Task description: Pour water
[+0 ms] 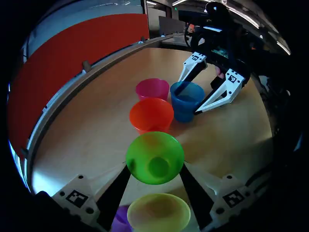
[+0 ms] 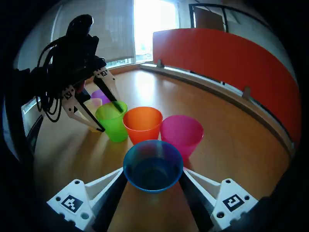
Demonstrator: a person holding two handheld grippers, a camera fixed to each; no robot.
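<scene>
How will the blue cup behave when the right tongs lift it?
Blue cup looks like thin translucent plastic, so probably light and slightly squeezable. Its tapered, smooth wall may slip between the right tongs. Possible water inside could spill if tilted.

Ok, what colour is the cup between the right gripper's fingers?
Blue; the cup shows best in the right gripper view.

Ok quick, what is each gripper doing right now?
Left gripper: closed on the green cup.
Right gripper: closed on the blue cup.
</scene>
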